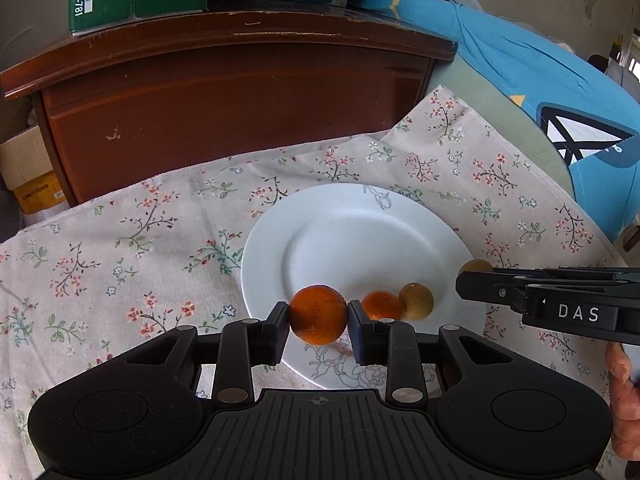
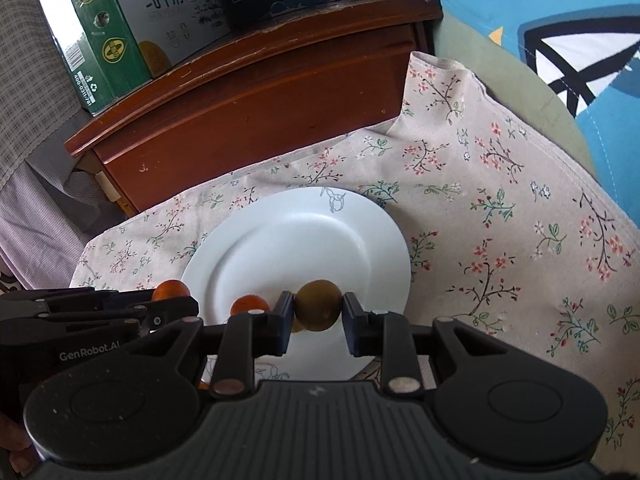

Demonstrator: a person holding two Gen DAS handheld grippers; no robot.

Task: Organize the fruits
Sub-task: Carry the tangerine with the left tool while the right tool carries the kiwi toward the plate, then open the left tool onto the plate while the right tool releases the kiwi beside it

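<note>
A: Holding a round orange fruit (image 1: 318,314), the left gripper (image 1: 318,322) had its two fingers pressed against the fruit's sides, open only as wide as the fruit. The skin was deep orange and slightly dull. It hung over the near rim of a white plate (image 1: 360,220).

B: And the other hand's tool?

A: The right gripper (image 2: 319,314) was closed the same way on a greenish-brown fruit (image 2: 319,311), round and smooth, also above the near part of the plate. In the left camera that gripper (image 1: 466,284) reached in from the right side.

B: Was anything on the plate itself?

A: A smaller orange fruit (image 1: 381,305) and a yellowish-brown fruit (image 1: 416,301) sat side by side, touching, near the front rim. Whether they rested flat on the plate could not be told for certain.

B: How much room was around it?

A: The plate's middle and far half lay bare. It sat on a floral tablecloth (image 1: 120,248) with open cloth to the left and right. A dark wooden cabinet (image 1: 224,108) stood just behind the cloth's far edge, with a green carton (image 2: 100,40) on top.
</note>
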